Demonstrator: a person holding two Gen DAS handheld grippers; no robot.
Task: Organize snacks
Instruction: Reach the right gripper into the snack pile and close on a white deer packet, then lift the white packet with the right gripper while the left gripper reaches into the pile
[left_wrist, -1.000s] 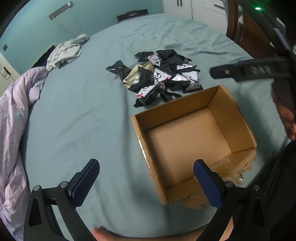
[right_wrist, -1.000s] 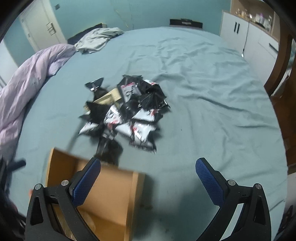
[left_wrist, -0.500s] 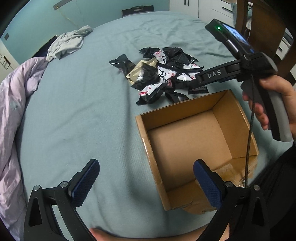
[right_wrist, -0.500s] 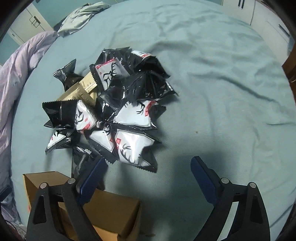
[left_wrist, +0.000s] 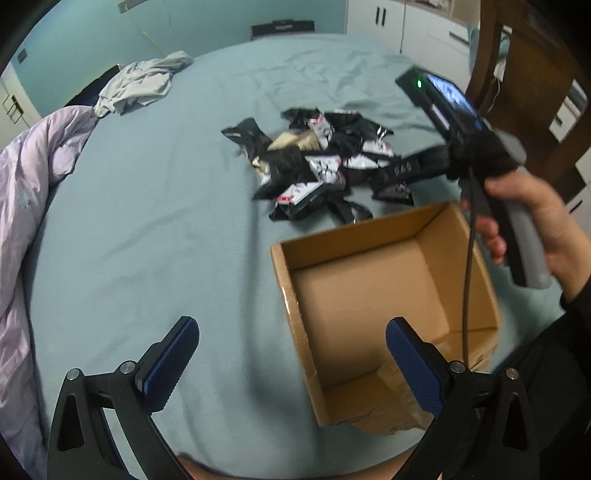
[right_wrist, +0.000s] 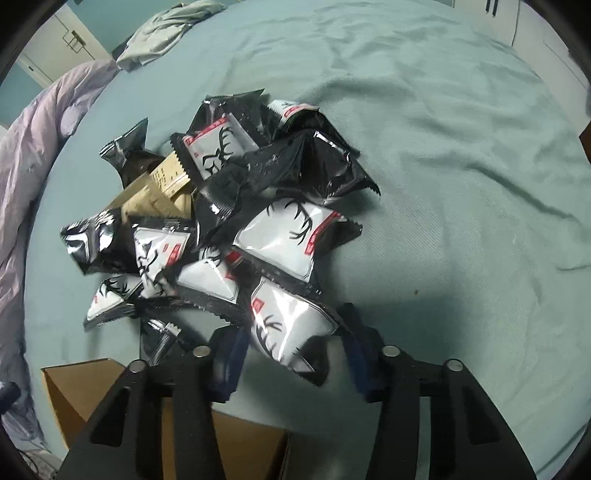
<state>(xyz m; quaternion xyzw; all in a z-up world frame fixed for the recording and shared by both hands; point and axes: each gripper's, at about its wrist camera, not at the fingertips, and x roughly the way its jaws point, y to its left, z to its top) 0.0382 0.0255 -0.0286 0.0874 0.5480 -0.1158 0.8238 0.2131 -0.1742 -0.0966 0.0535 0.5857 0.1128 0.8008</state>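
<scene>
Your right tongs (right_wrist: 291, 358) are closed around the nearest snack packet (right_wrist: 286, 326), a white-faced one with an antler print, at the near edge of the snack pile (right_wrist: 236, 229). Blue pads press it from both sides; the packet's far end lies against the rest of the pile. The pile sits mid-bed on the teal bed sheet (right_wrist: 461, 184), black, white and a couple of tan packets overlapping. Your left tongs (left_wrist: 291, 363) are wide open, gripping nothing, hovering over the near left rim of the cardboard box (left_wrist: 373, 295). The box stands open just in front of the pile, nothing inside. Your right hand (left_wrist: 532, 225) on the grey handle is over the box's far right corner. Lilac duvet (left_wrist: 26, 206) along the bed's left edge, grey garment (left_wrist: 140, 83) at the far left corner.
</scene>
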